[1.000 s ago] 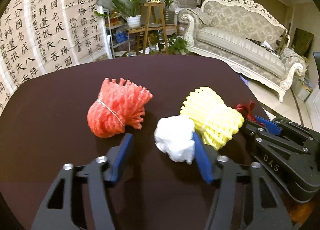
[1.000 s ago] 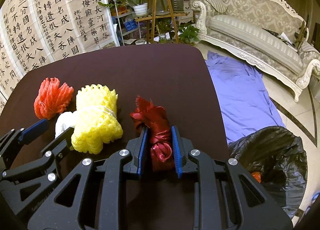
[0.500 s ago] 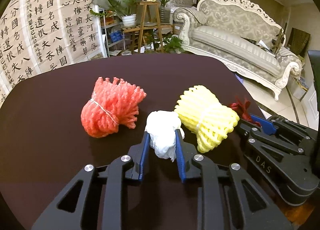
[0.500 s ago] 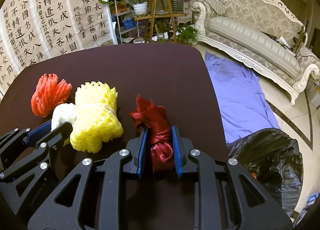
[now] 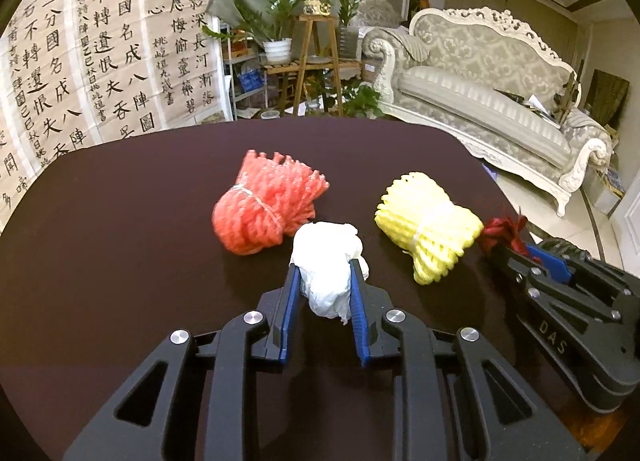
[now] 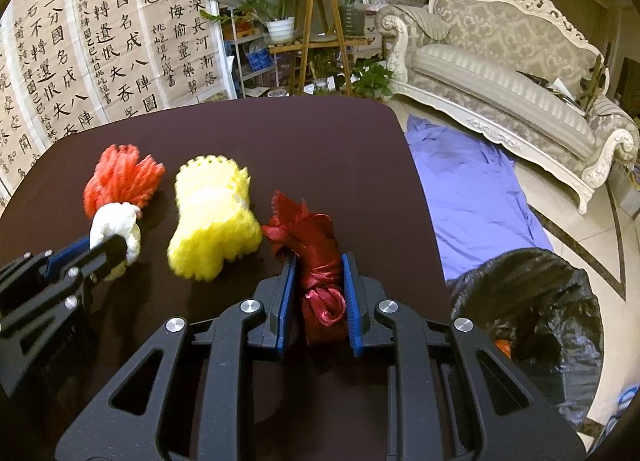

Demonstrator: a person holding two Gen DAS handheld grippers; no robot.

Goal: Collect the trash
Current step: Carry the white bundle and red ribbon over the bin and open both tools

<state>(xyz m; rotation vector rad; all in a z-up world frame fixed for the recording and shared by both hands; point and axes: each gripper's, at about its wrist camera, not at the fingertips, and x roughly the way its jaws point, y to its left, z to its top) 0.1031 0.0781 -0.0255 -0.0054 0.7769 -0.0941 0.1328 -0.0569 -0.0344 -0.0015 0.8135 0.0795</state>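
My left gripper (image 5: 323, 273) is shut on a crumpled white wad (image 5: 326, 261), its blue pads pressing both sides. Behind the wad on the dark table (image 5: 120, 241) lie a red foam net bundle (image 5: 264, 209) and, to its right, a yellow foam net bundle (image 5: 428, 225). My right gripper (image 6: 318, 261) is shut on a dark red ribbon bundle (image 6: 316, 249), near the table's right edge. The right wrist view shows the yellow foam net bundle (image 6: 212, 221) left of the ribbon, the white wad (image 6: 114, 229) in the left gripper (image 6: 108, 247), and the red foam net bundle (image 6: 122, 177) behind it.
A black trash bag (image 6: 532, 309) stands open on the floor right of the table, with something orange inside. A purple cloth (image 6: 468, 189) lies on the floor beyond it. A pale sofa (image 5: 492, 101), a plant stand (image 5: 312, 57) and calligraphy sheets (image 5: 80, 61) line the back.
The left gripper's jaws closed on the white wad, which was loose between wide jaws a second ago. Both grippers have since shifted slightly with their loads; the foam bundles stay put.
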